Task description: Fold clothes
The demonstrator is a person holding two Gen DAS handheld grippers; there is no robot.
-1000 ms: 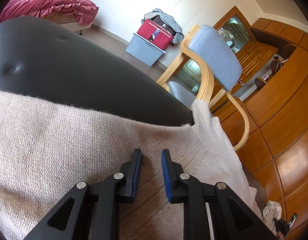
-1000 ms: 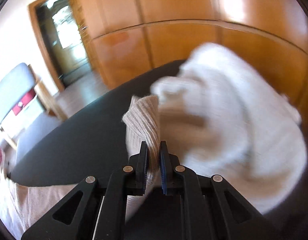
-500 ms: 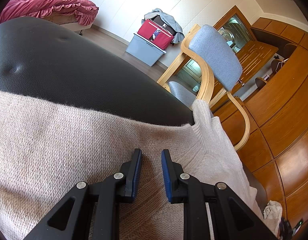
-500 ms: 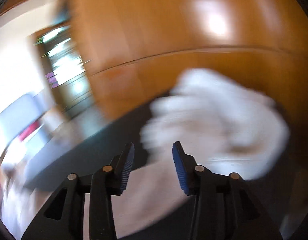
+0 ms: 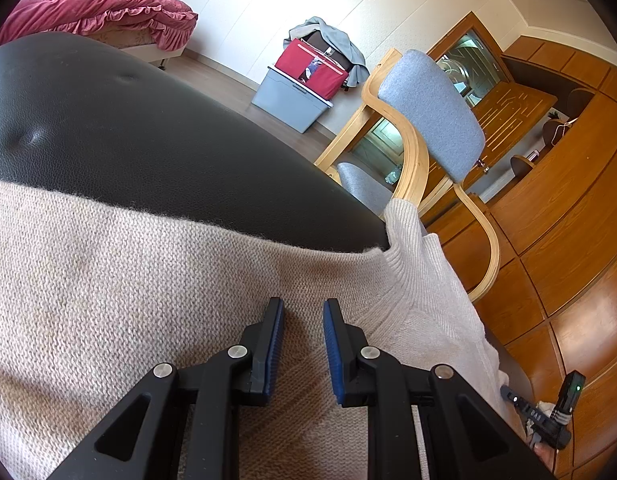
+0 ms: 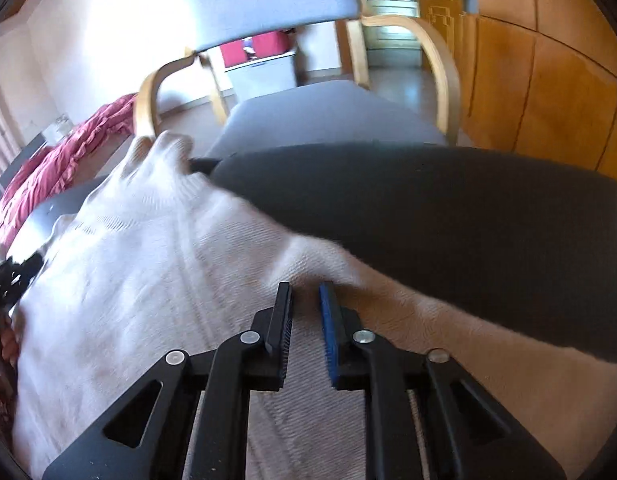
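I've let go of the folded sleeve and swung my right gripper (image 6: pixel 304 300) back over the sweater (image 6: pixel 140 264), jaws closing on nothing; left gripper (image 5: pixel 303 322) parted, waiting.

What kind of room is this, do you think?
Probably a bedroom at home: a bed with a red ruffled cover, wooden wardrobe panelling, and a grey armchair beside the black cushion.

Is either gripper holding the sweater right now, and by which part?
Neither. Left gripper rests open on the sweater; right gripper is closing with no fabric pinched.
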